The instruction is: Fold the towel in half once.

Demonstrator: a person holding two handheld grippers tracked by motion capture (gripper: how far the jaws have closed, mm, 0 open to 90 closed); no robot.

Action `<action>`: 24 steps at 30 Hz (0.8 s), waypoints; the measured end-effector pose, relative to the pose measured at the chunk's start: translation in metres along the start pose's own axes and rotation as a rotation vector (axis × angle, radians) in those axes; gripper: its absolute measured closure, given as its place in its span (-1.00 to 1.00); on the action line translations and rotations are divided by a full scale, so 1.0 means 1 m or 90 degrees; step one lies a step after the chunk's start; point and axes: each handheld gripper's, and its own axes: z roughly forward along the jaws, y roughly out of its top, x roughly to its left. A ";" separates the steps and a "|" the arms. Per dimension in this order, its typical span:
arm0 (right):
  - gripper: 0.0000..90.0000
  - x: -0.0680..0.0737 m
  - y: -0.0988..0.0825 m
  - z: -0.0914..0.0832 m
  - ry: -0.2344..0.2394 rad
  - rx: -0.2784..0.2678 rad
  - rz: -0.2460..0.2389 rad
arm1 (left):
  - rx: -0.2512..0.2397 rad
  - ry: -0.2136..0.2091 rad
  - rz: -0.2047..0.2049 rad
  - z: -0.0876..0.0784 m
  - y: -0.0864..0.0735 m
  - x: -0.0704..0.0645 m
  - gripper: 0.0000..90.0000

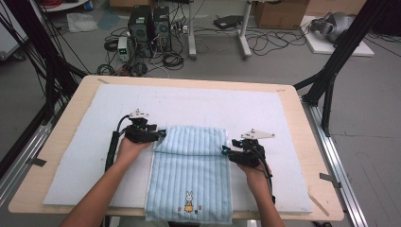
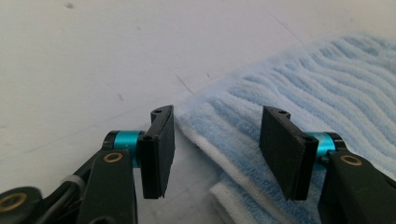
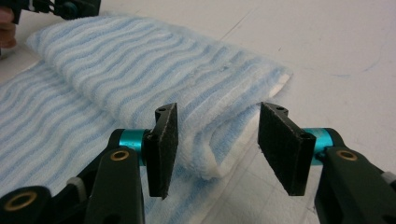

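Towel [image 1: 189,175] lay mid-frame on the desk [image 1: 61,189], far end folded over. Left gripper [image 1: 161,134] and right gripper [image 1: 226,151] both released, jaws apart at the fold's corners. Soft, light, limp: best pinched at corners.

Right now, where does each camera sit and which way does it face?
High view: above the person's side, looking forward and down on the table; both forearms, left gripper and right gripper show.
Left gripper view: rides the left gripper, facing the towel edge between open jaws.
Right gripper view: rides the right gripper, facing the towel's folded corner.
All share the striped blue towel.
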 end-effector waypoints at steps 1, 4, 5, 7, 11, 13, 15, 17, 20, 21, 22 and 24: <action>0.05 0.000 0.000 0.000 0.001 -0.001 -0.001 | 0.006 0.006 0.009 0.002 -0.001 -0.001 0.01; 0.05 -0.001 0.000 0.000 0.000 0.001 0.001 | 0.010 0.014 0.026 0.004 -0.001 -0.004 0.05; 0.05 -0.001 0.000 0.000 0.000 0.001 0.000 | 0.010 0.011 0.029 0.004 -0.001 -0.004 0.11; 0.04 -0.001 -0.001 0.000 0.001 -0.001 -0.003 | 0.014 0.015 0.045 0.004 -0.001 -0.005 0.27; 0.01 -0.001 -0.001 0.000 0.000 0.000 -0.001 | 0.006 -0.022 0.056 0.004 -0.002 -0.005 0.82; -0.02 -0.002 -0.001 0.000 -0.001 0.000 0.003 | -0.009 -0.022 0.049 0.002 -0.001 -0.003 0.91; -0.06 -0.002 -0.001 0.000 -0.006 -0.003 0.009 | -0.026 -0.022 0.030 -0.001 0.000 0.000 0.92; -0.10 -0.004 0.000 0.001 -0.009 -0.005 0.016 | -0.043 -0.026 0.014 -0.004 0.002 0.002 0.93; -0.14 -0.007 0.002 0.002 -0.013 -0.009 0.031 | -0.068 -0.035 0.001 -0.010 0.006 0.007 0.93; -0.14 -0.008 0.004 0.002 -0.018 -0.008 0.032 | -0.075 -0.040 -0.006 -0.012 0.007 0.008 0.93; -0.15 -0.010 0.005 0.003 -0.024 -0.010 0.031 | -0.081 -0.039 -0.008 -0.014 0.009 0.008 0.93; -0.15 -0.015 0.009 0.007 -0.030 -0.002 0.037 | -0.092 -0.036 -0.005 -0.015 0.010 0.007 0.93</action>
